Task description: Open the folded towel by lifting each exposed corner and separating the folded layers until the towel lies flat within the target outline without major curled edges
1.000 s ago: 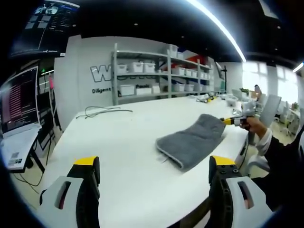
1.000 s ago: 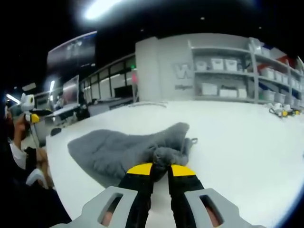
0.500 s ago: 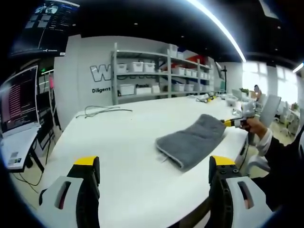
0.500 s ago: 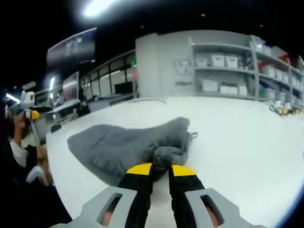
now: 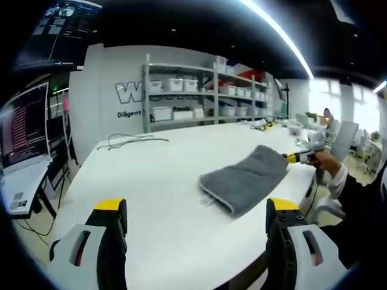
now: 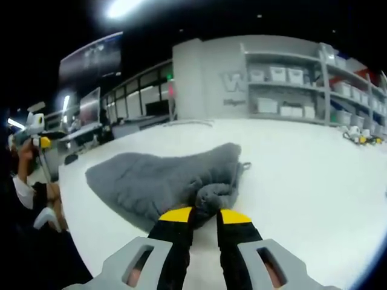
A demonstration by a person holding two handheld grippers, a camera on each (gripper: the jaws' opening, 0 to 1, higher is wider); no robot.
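**Right gripper pinching a towel corner; left gripper waiting wide**

The step in hand looks like lifting the first corner of the folded grey terry towel (image 6: 163,181), which lies on the white tabletop (image 6: 314,181). To do it well, I judge the raise should be gentle and along the fold, so that only the top layer peels away and the lower layers stay on the table. A fast or sideways pull would likely drag the whole bundle across the smooth surface or leave a curled edge. The free gripper could steady the far end if the layers cling.

In the right gripper view, the right gripper (image 6: 205,215) has its yellow-tipped black fingers (image 6: 175,215) drawn close together, with a bunched corner of the towel caught between the tips. The rest of the cloth spreads away ahead of the fingertips and to their left, low on the table.

In the left gripper view, the left gripper (image 5: 196,208) has its fingers (image 5: 110,205) spread wide with nothing between them. The towel (image 5: 245,179) lies well ahead, off toward the right finger, well apart from both tips. I see no target outline on the table.
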